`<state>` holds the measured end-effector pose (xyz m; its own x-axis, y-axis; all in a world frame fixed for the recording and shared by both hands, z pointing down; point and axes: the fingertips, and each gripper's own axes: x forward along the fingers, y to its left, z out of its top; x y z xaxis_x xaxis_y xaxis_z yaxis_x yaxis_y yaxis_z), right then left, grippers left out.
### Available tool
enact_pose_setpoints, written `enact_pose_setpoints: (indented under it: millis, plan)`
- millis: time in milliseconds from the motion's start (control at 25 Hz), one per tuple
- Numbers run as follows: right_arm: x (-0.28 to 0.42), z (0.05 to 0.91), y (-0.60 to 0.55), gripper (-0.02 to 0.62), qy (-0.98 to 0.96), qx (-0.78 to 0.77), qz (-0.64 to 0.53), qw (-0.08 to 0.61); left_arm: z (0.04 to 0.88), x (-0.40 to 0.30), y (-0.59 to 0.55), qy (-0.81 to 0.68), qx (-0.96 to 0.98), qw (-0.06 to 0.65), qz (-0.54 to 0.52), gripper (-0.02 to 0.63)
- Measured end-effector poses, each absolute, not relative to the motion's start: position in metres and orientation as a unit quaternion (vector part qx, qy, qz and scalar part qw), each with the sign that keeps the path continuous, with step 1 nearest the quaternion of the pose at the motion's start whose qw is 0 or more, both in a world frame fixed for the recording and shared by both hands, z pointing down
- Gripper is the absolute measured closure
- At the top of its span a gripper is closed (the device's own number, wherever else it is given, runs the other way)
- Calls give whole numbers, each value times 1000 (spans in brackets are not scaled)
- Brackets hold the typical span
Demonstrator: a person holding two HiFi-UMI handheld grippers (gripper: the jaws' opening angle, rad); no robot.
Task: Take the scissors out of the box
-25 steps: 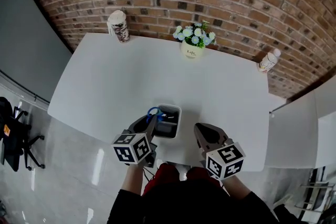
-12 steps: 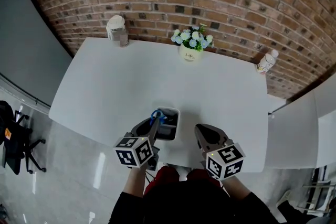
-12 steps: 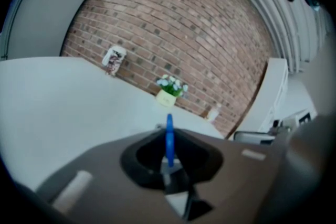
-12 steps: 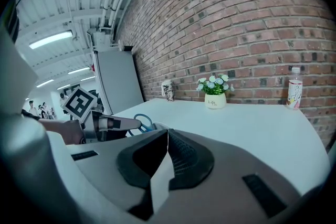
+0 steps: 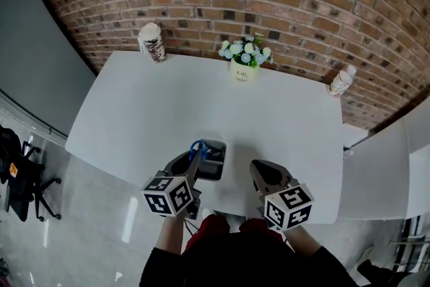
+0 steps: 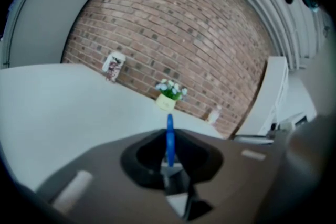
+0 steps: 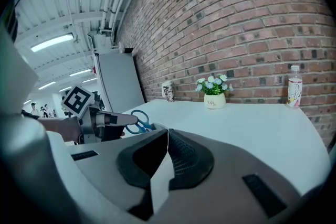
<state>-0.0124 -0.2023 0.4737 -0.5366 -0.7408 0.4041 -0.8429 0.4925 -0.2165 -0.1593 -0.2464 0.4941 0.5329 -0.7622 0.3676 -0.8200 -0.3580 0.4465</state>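
- The left tool (image 5: 194,162) is closed on the scissors (image 5: 196,146). In the left gripper view its jaws pinch the blue handle (image 6: 169,136), seen edge-on.
- The scissors sit at the lower centre of the head view, handle loops over the left rim of the box (image 5: 219,159). The blades are hidden behind the tool.
- In the right gripper view the blue loops (image 7: 137,122) stick out past the left tool's tips.
- The right tool (image 7: 167,132) has its jaws pressed together with nothing between them. It is just right of the box, above the white tabletop (image 5: 168,97).
- The flower pot (image 7: 213,103), at the upper centre by the brick wall, bears a small word that reads like "Life" (the line beneath is too small).
- The bottle (image 7: 294,91) and the cup (image 5: 152,38) carry printed labels I cannot read.
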Motion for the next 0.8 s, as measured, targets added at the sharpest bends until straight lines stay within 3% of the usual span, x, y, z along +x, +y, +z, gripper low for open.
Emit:
enact_pose_setpoints:
  millis: [800]
  plan:
    - [-25,450,-213,587,-893,405,167,106,445,-181,-229,-542,801,254,11,560]
